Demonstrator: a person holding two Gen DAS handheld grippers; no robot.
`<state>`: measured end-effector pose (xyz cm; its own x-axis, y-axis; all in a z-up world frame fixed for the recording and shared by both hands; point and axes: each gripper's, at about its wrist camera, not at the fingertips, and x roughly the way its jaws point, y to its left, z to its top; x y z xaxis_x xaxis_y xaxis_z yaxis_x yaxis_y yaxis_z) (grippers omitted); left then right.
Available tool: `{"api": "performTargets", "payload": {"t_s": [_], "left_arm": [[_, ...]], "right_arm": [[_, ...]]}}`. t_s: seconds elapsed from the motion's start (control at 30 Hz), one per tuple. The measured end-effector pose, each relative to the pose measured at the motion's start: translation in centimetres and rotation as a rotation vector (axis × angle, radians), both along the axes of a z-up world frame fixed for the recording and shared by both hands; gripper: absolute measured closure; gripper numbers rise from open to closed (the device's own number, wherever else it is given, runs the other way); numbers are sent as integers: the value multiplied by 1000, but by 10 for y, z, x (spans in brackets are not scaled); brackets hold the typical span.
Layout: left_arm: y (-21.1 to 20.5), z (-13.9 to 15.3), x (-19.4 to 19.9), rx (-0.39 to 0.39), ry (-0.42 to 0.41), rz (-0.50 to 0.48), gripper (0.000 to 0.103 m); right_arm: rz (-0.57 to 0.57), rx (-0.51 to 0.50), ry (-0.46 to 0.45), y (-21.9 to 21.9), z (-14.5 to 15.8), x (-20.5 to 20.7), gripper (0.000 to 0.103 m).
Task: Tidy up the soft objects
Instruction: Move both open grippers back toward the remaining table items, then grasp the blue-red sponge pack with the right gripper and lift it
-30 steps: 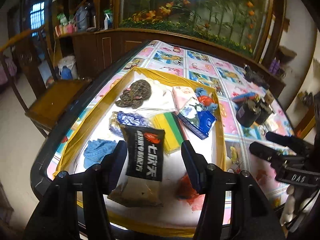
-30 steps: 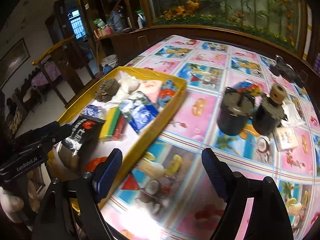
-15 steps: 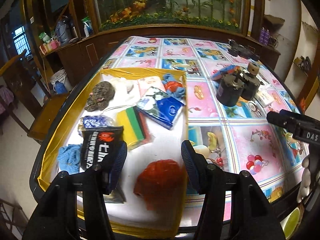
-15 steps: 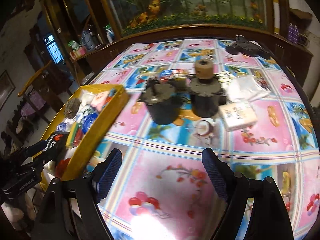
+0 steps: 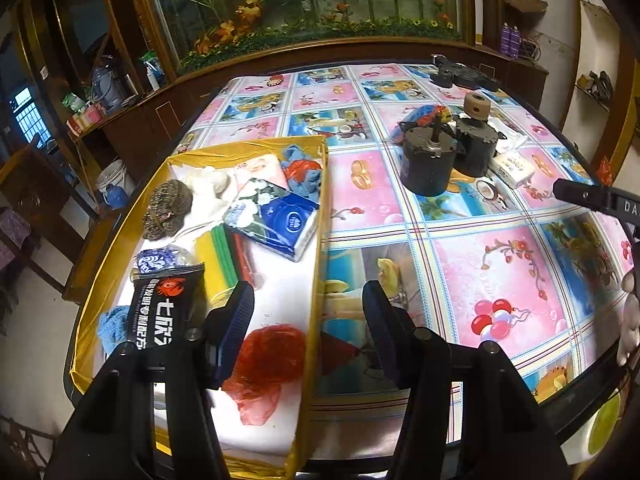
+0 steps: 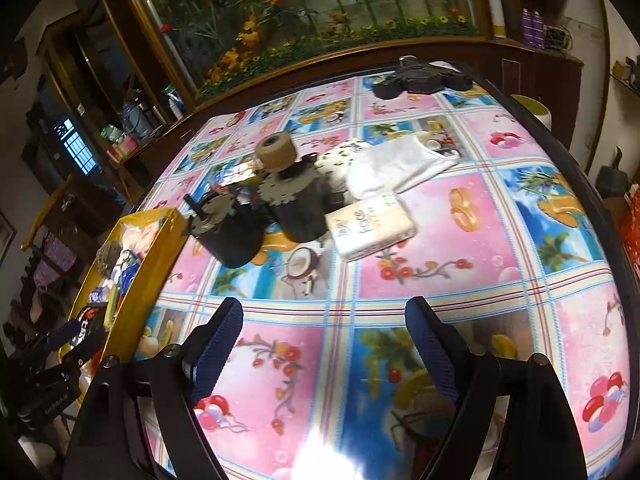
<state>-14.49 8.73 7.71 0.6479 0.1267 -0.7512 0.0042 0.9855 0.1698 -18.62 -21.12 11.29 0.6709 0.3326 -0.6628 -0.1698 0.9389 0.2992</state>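
Yellow-walled tray is seen at the table's left side, w/ soft items packed inside: a blue tissue pack, a black snack pouch, a red mesh scrubber, a brown wire scourer, a blue cloth & striped sponges. Left gripper is held above the tray's right wall, jaws apart, nothing between them; the scrubber lies just beside its left finger. Right gripper is held over the patterned tablecloth, jaws wide apart & empty. Ahead of it, outside the tray, a beige tissue pack lies touching one of two dark motors, w/ a white folded cloth just behind.
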Motion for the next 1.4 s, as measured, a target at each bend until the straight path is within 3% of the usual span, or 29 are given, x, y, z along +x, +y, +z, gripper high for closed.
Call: {"api": "performTargets", "payload": {"t_s": [0.17,0.4,0.57,0.7,0.83,1.0,1.1,1.2,1.3,1.4], "left_arm": [[-13,-6,4,-31,30,-41,48],[-47,-32,26,-187,177,-171,48],[-55,-50,41,-257,239,-187,48],[-54,-51,43,-276,218,-190,37],[-56,-54,45,-275,201,-206,19],[-62,-58,41,-264,172,-245,2],[-70,-61,39,-210,167,-253,0],[-70,-62,39,-214,164,-251,0],[-69,-62,39,-217,160,-250,0],[-69,-62,39,-214,159,-251,0]], "right_arm": [[-32,11,3,-20,0,7,19],[-100,41,18,-50,3,21,18],[-121,37,45,-57,1,32,18],[-139,39,69,-60,4,57,18],[-165,54,111,-56,8,95,18],[-27,50,86,-11,37,124,18],[130,-47,118,42,60,148,16],[241,-231,183,101,71,178,16],[305,-447,258,153,64,214,16],[304,-519,393,186,45,252,16]]}}
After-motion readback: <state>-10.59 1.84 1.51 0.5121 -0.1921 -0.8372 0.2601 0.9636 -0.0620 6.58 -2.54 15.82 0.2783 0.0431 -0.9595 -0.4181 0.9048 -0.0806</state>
